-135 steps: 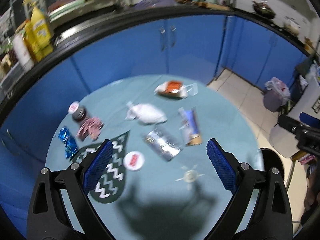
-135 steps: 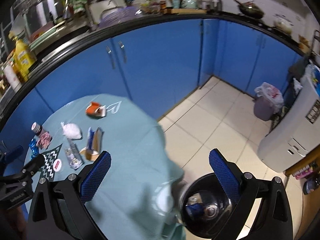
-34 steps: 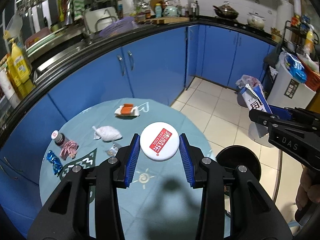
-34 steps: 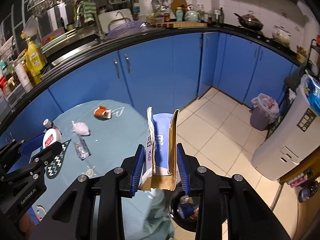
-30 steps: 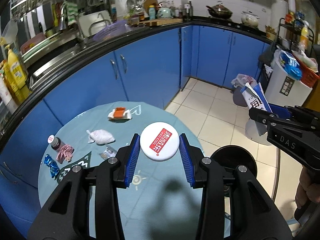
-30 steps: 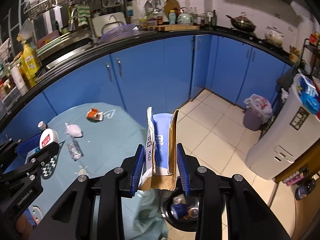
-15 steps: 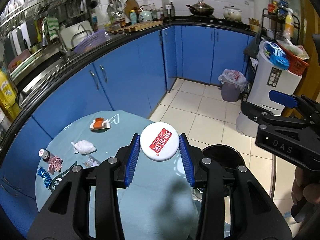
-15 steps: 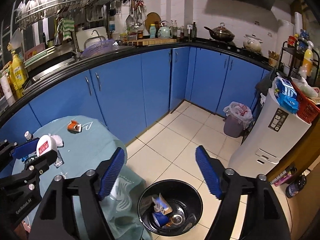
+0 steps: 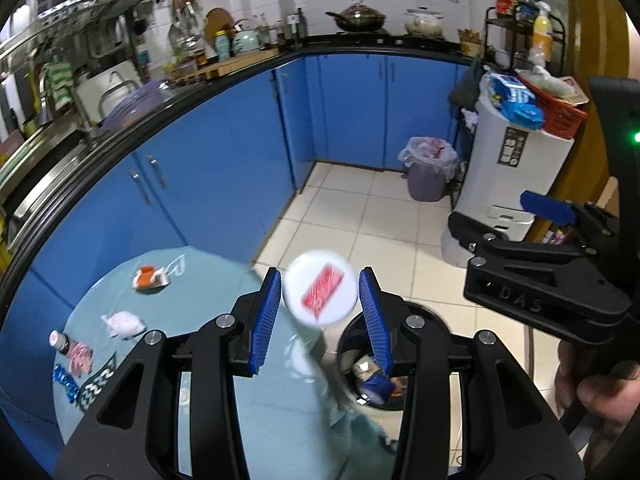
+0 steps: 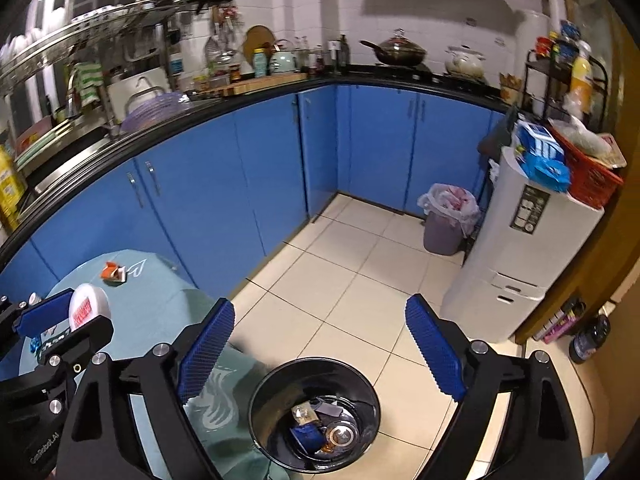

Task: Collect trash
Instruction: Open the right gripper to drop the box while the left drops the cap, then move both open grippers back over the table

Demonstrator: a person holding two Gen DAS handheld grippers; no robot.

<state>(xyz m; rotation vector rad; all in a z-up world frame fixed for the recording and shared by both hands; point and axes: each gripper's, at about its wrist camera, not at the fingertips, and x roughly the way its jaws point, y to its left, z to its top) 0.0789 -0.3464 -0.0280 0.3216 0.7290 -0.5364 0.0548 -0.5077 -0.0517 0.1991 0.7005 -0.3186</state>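
My left gripper (image 9: 321,274) is shut on a round white lid (image 9: 320,294) with a red label, at the table's edge beside the black bin (image 9: 430,314). The lid is blurred and sits a little tilted between the blue pads. It also shows in the right wrist view, lid (image 10: 88,306) in the left gripper (image 10: 76,316). My right gripper (image 10: 320,306) hangs over the black bin (image 10: 360,384), jaws opening wide with nothing between them. Several pieces of trash lie in the bin, a blue one (image 10: 306,436) among them.
The teal round table (image 9: 188,292) holds an orange-white wrapper (image 9: 150,278), a white crumpled bag (image 9: 124,324), a small jar (image 9: 59,340) and foil wrappers (image 9: 66,384). A bag-lined grey bin (image 10: 448,216) and a white appliance (image 10: 520,260) stand on the tiled floor by blue cabinets.
The right gripper's jaws spread and the blue carton left them. Both views swung from the table toward the black bin. The lid has tilted slightly between the left pads.
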